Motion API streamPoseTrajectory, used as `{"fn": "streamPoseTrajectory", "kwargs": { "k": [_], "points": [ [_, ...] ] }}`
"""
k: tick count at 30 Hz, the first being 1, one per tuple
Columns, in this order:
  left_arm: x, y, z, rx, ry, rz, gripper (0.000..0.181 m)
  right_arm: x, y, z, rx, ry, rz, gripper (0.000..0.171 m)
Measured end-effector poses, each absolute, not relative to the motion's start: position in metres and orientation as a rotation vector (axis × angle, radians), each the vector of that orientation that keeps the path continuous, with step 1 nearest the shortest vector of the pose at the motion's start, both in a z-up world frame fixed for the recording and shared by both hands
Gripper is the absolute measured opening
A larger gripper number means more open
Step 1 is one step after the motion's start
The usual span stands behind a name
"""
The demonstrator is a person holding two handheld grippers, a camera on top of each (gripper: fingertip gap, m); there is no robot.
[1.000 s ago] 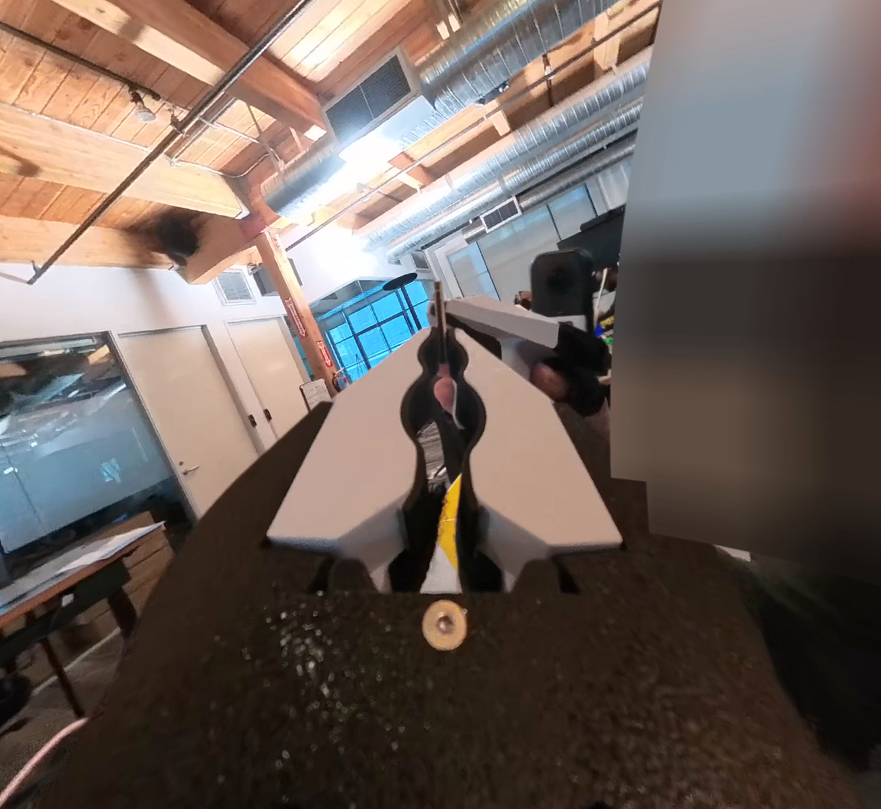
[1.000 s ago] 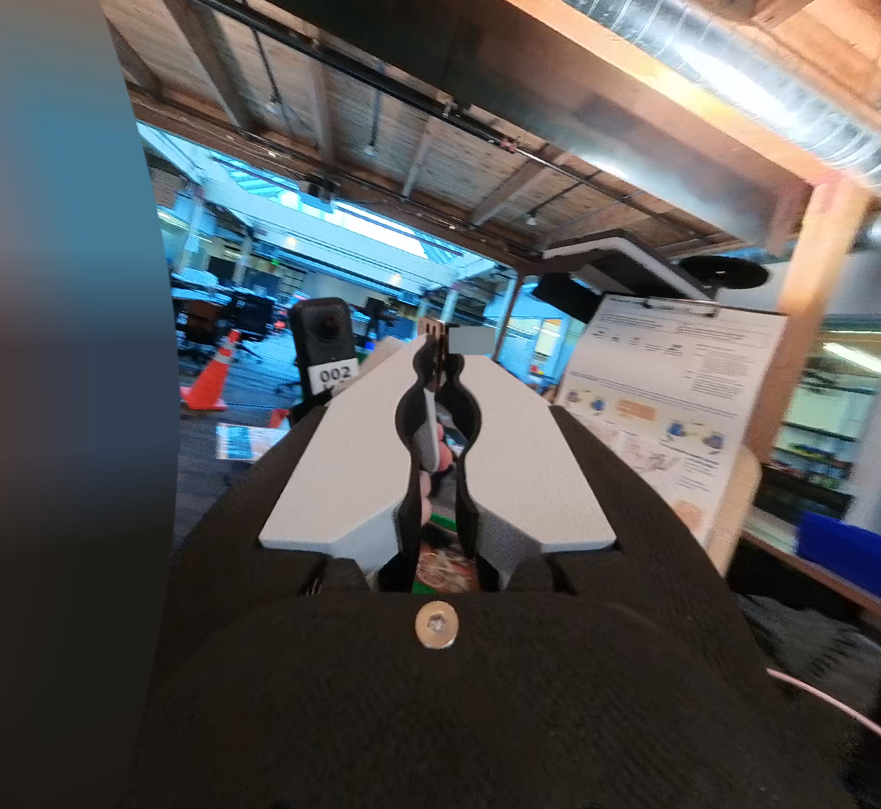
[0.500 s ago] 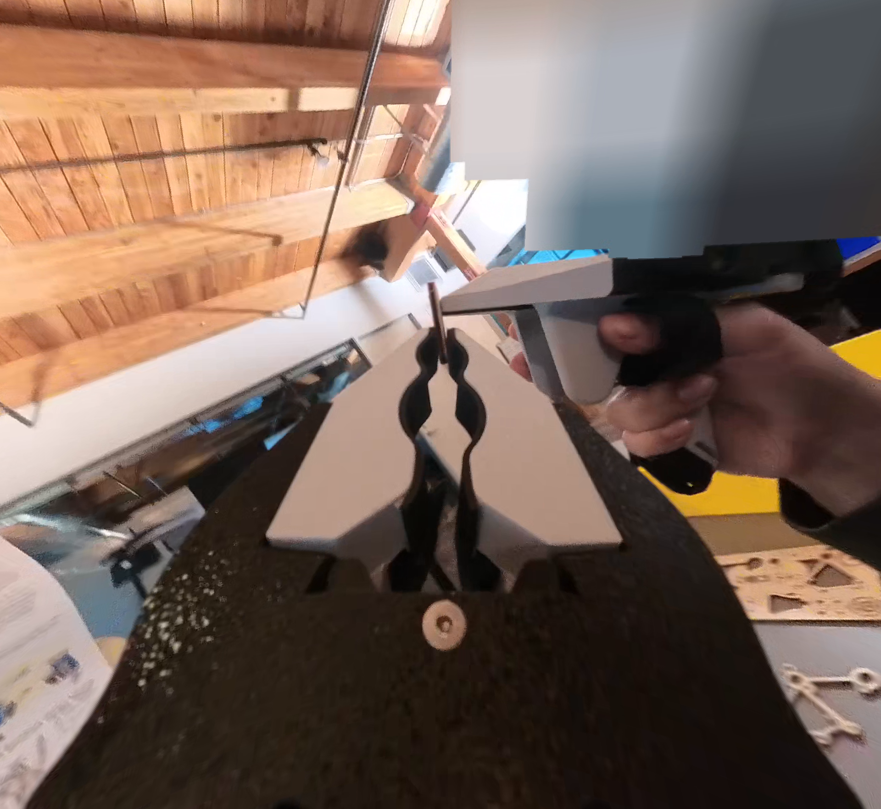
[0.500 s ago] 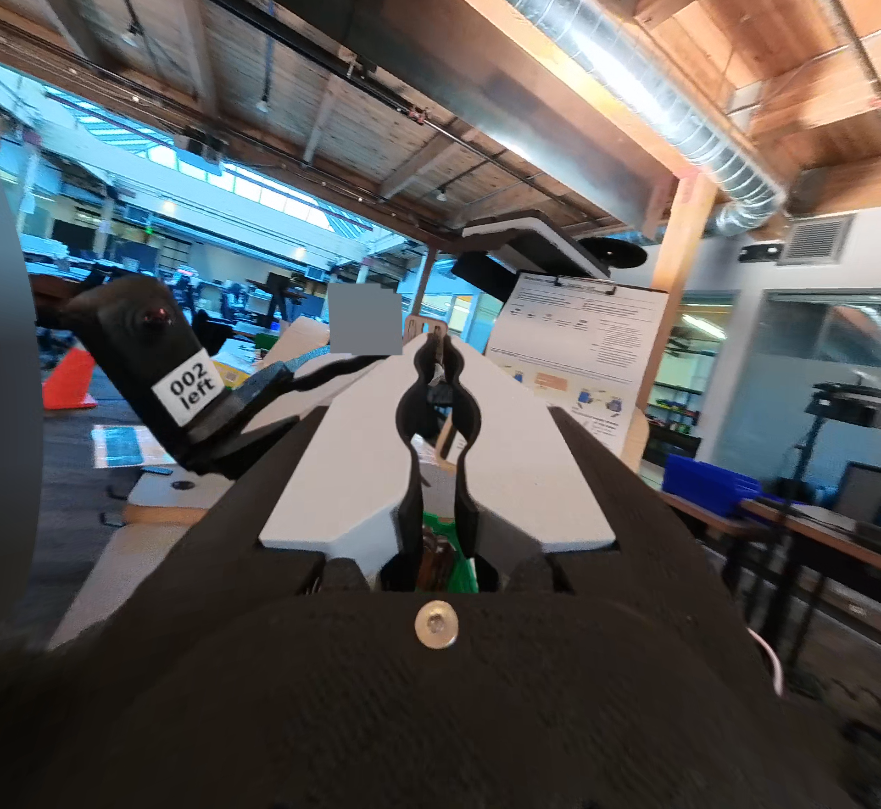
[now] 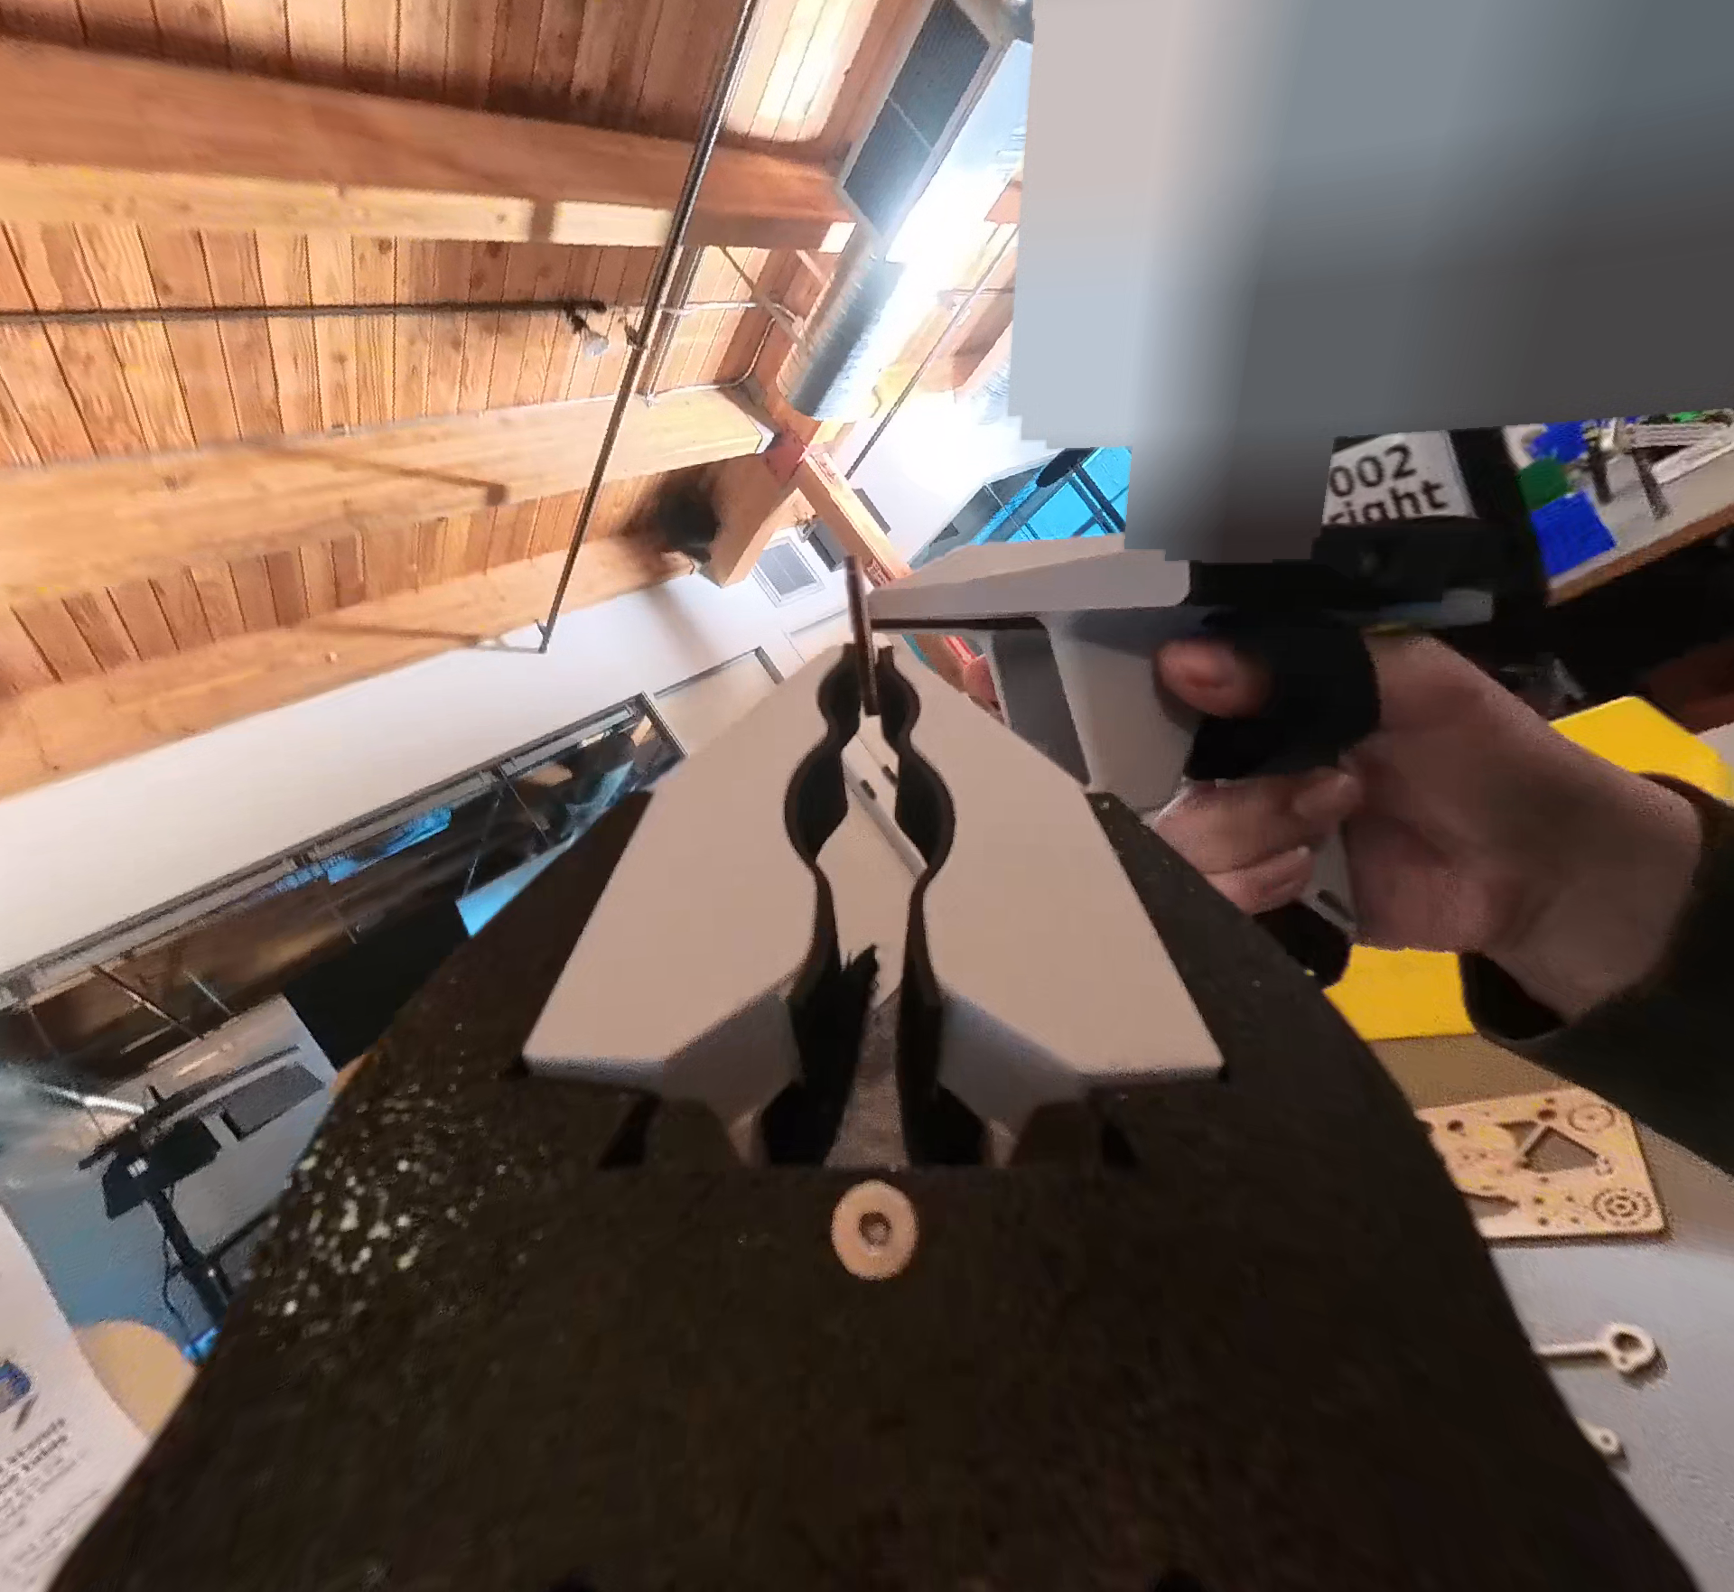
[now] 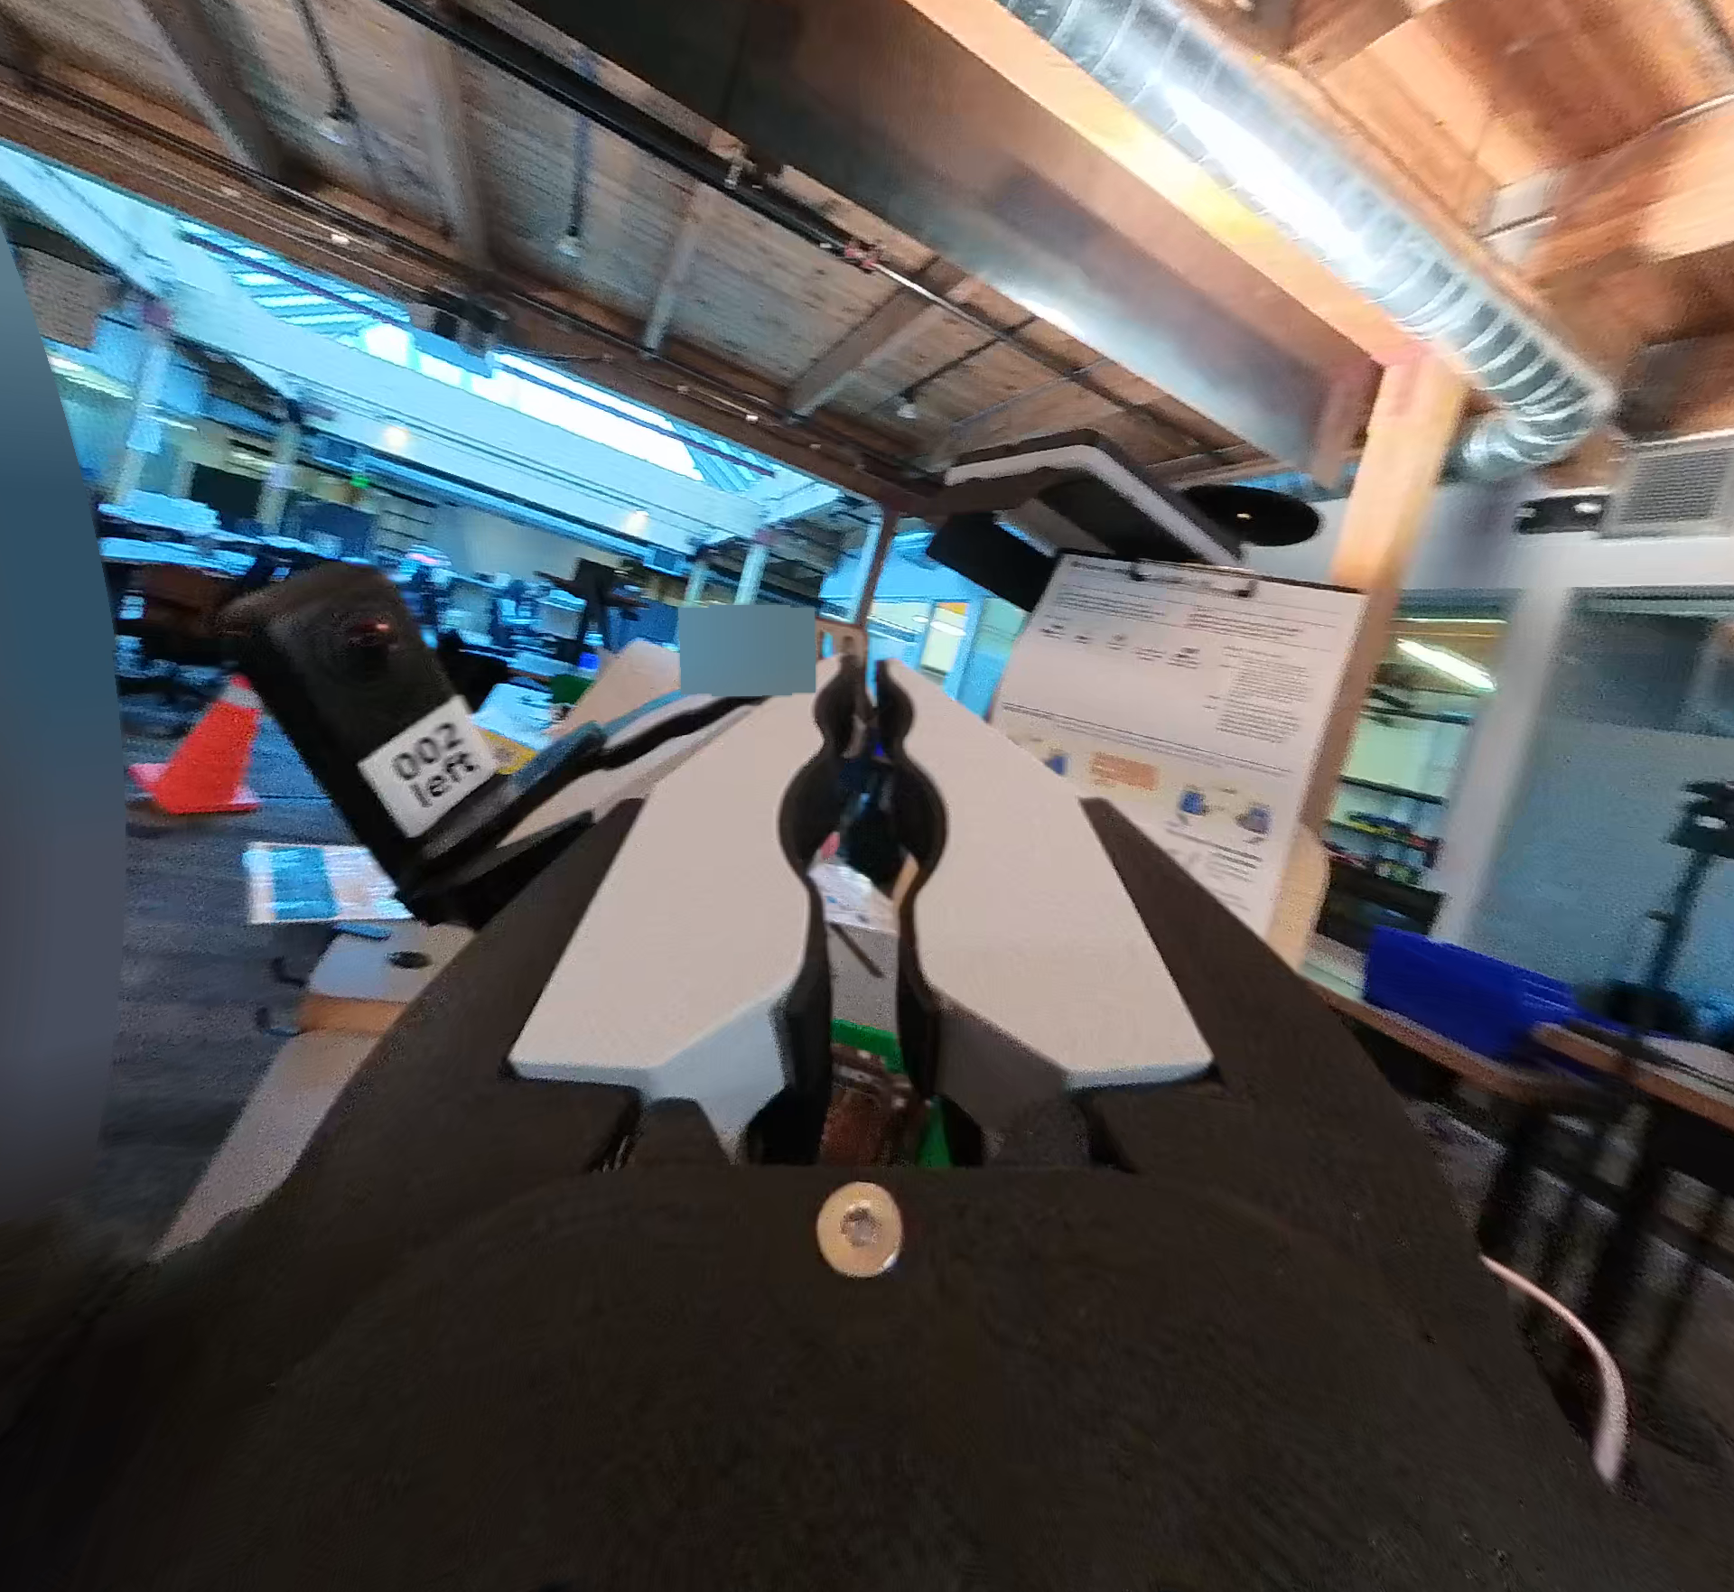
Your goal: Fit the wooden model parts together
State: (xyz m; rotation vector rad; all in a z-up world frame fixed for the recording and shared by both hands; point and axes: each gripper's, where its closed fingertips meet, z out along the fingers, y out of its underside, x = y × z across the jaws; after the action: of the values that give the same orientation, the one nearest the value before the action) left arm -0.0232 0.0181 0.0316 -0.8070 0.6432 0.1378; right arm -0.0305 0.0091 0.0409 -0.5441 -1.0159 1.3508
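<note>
Both grippers are held up in the air, pointing towards the ceiling. My left gripper [image 5: 868, 684] is shut on a thin wooden part [image 5: 859, 609], seen edge-on and sticking up past its tips. The right gripper [image 5: 882, 612], held by a hand [image 5: 1464, 806], comes in from the right, and its tips meet that part. In the right wrist view my right gripper [image 6: 865, 673] is shut on a small thin wooden part [image 6: 849, 644]. The left gripper's camera [image 6: 357, 684] shows to its left. How the two parts join is hidden.
A laser-cut wooden sheet [image 5: 1548, 1172] and small loose wooden parts [image 5: 1614, 1350] lie on the grey table at the lower right. A yellow box [image 5: 1651, 749] is behind the hand. A clipboard with a printed sheet [image 6: 1192, 721] stands to the right.
The left gripper has swung round from the far room to the ceiling and table. The right gripper has come close, and its tips now meet the part in the left gripper.
</note>
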Motion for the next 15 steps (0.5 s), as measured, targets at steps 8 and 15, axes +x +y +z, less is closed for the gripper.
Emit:
{"fn": "streamPoseTrajectory", "kwargs": {
  "k": [8,15],
  "points": [
    [-0.028,0.013,0.029,-0.752,0.674,0.114,0.003,-0.036,0.003,0.039,-0.534,-1.026,1.399,0.000],
    [-0.028,0.006,0.025,-0.741,0.730,0.043,0.003,-0.036,-0.007,0.035,-0.505,-1.106,1.534,0.000]
  ]
}}
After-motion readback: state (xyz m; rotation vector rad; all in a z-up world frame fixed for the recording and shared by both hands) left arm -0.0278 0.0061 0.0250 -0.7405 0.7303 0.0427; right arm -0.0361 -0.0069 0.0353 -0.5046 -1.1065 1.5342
